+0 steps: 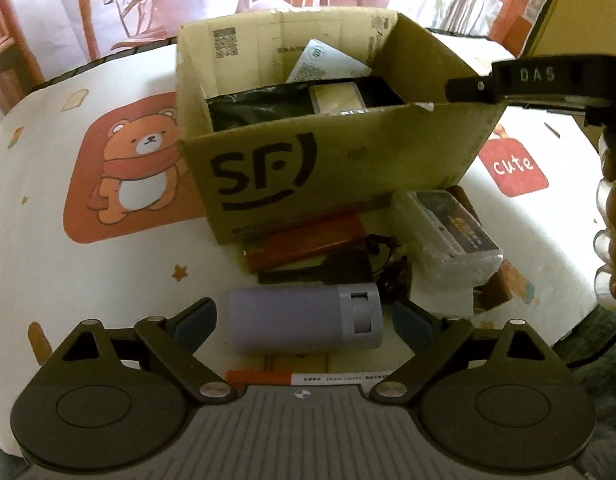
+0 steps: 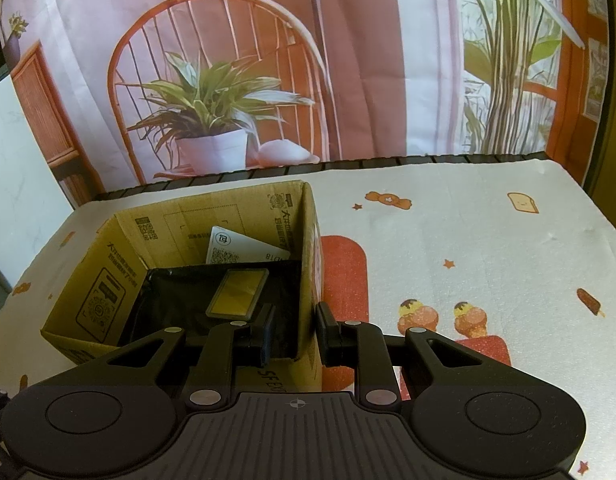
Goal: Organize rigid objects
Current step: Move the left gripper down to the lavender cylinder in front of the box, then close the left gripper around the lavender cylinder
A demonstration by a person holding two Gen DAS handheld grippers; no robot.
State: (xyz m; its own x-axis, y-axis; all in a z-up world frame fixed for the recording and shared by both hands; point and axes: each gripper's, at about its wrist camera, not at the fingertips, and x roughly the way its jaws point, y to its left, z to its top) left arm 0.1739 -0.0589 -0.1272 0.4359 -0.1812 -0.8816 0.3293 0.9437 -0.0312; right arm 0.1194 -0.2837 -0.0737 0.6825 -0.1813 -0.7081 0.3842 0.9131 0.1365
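Left wrist view: my left gripper [image 1: 304, 320] gapes around the grey cylinder [image 1: 304, 318]; my right gripper [image 2: 294, 334] pinches the box wall [image 2: 308, 280], steadying it.

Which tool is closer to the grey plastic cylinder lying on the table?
Left. The left tool straddles the grey plastic cylinder, open; the right tool grips the cardboard box wall.

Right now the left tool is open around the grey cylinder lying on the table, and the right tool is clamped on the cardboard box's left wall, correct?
Not quite. The right tool pinches the cardboard box by its right wall, as the right wrist view shows. The left tool is open around the grey cylinder lying on the table.
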